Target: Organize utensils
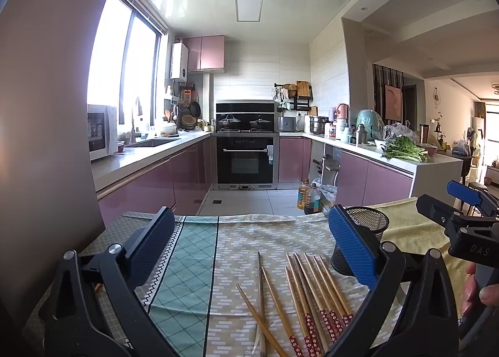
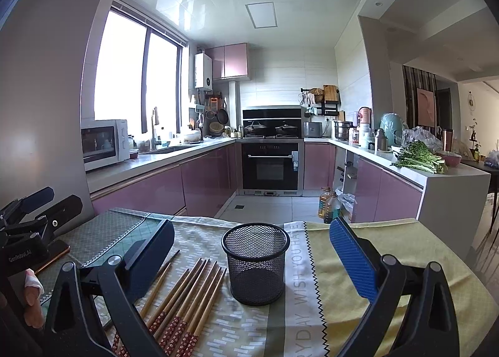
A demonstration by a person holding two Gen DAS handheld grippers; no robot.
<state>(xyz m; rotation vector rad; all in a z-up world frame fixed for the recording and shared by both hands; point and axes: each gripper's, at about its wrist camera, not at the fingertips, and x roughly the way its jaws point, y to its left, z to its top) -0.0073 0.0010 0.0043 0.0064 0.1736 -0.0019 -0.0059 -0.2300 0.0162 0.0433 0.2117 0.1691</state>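
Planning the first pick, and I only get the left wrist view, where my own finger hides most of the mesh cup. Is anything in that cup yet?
Observer: No. In the right wrist view the mesh cup stands upright and empty.
Operator: Is the right hand-held gripper free?
Observer: Yes. The right hand-held gripper is open and holds nothing, with the cup ahead of its fingers.
Operator: What is under the cup?
Observer: It stands on the tablecloth, where the dash pattern meets a pale strip printed with letters.
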